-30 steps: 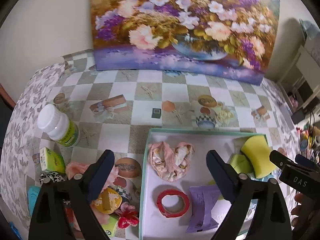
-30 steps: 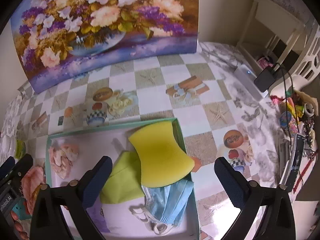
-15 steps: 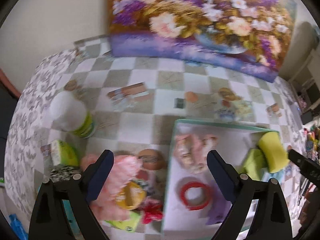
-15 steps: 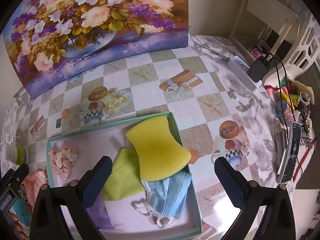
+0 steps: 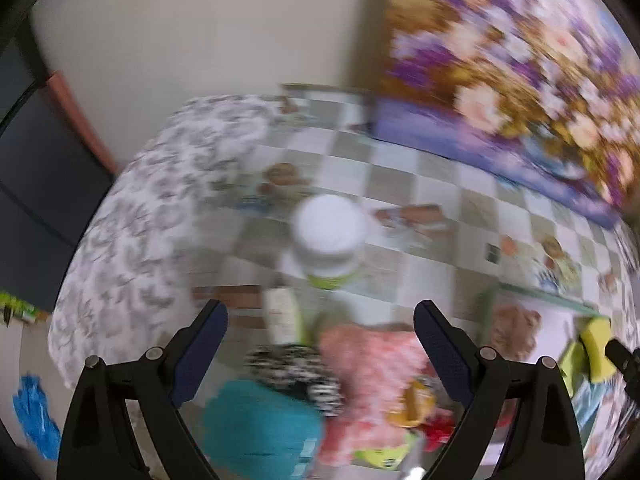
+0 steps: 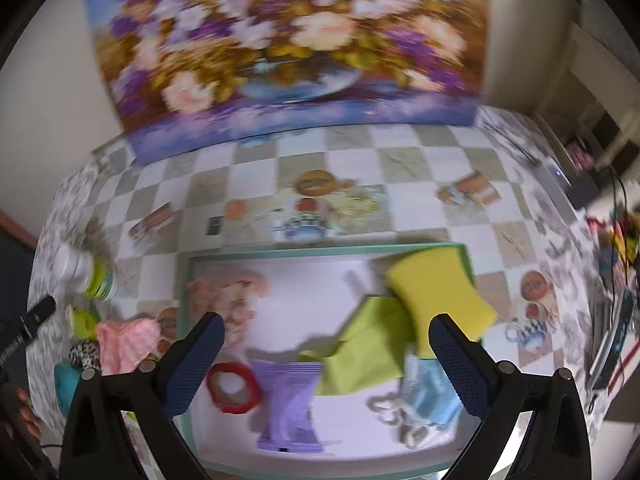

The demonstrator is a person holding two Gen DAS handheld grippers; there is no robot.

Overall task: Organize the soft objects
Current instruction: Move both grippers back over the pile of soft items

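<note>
My left gripper [image 5: 320, 344] open, empty; pink fluffy cloth [image 5: 372, 364] dead ahead between fingers, near side. Right gripper [image 6: 324, 356] open over tray [image 6: 320, 254], farther from cloth.

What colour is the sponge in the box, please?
Yellow; the sponge shows best in the right wrist view.

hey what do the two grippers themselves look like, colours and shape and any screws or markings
Both match: the left gripper and right gripper each have two black angular arms that spread in a V. Their fingers carry dark blue textured pads. Small round silver screws sit on the black arms. No cables or markings are visible here.
</note>
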